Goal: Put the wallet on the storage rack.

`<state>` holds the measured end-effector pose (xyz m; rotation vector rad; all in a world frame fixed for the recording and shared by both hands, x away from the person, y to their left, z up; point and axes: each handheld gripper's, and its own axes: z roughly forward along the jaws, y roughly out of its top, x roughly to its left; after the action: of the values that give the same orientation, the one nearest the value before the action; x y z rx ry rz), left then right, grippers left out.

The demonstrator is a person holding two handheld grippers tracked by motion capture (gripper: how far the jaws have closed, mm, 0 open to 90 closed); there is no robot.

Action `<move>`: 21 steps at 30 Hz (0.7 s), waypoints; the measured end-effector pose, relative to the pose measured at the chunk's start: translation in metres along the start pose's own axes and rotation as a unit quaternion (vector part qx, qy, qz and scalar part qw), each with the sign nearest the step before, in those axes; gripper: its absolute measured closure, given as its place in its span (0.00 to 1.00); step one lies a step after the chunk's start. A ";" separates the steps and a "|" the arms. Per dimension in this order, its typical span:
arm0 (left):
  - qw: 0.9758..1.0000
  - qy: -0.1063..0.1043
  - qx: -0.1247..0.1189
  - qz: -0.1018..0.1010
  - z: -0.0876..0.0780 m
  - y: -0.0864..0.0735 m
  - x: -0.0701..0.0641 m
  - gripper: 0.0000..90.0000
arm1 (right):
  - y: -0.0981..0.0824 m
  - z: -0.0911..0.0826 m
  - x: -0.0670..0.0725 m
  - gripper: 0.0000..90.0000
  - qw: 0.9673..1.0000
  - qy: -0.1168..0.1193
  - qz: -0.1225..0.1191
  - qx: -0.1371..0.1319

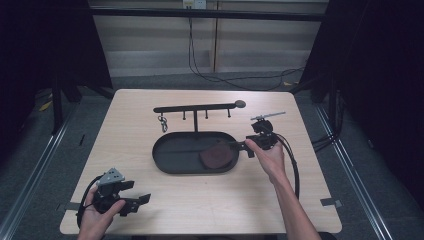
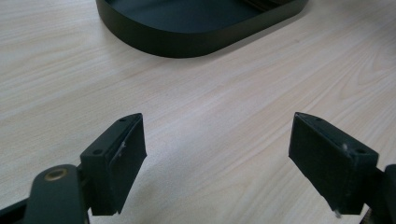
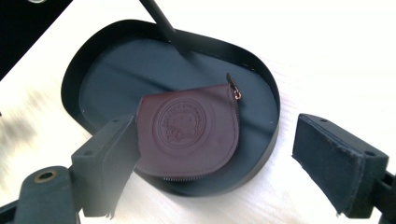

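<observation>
Here, the wooden counter [image 1: 210, 195] carries a black oval tray [image 1: 172, 159] near its middle, and a dark red coin purse [image 3: 189, 133] lies flat inside the tray's right end, its zip pull [image 3: 236, 92] turned toward the far rim. A post rises from the tray's far side to a hook bar [image 1: 197, 107], from whose left hook a key clip [image 1: 163, 123] is hung.

The right gripper [image 1: 250, 146] is held just beside the tray's right rim, jaws spread wide and empty. The left gripper [image 1: 132, 202] is rested at the near left of the counter, well apart from the tray, its jaws likewise released.

Should the purse be reached for, the raised rim stands in the way and could be struck. Because the purse lies flat, it might be pushed along rather than gripped. The post and bar could be knocked too.
</observation>
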<state>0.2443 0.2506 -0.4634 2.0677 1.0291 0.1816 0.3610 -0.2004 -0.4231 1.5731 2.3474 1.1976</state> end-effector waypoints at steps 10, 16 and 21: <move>1.000 0.006 0.004 -0.016 -0.001 0.000 0.003 0.20 | -0.022 -0.024 0.003 0.18 1.000 -0.011 -0.005 -0.011; 1.000 0.007 0.003 -0.016 -0.001 0.000 0.004 0.20 | -0.041 -0.041 -0.001 0.20 0.999 -0.024 -0.004 -0.022; 1.000 0.008 -0.001 -0.019 -0.002 -0.001 0.004 0.20 | -0.057 -0.051 -0.003 0.24 0.999 -0.035 -0.002 -0.031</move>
<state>0.2456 0.2547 -0.4636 2.0462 1.0780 0.1802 0.2963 -0.2411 -0.4243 1.5632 2.2474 1.1834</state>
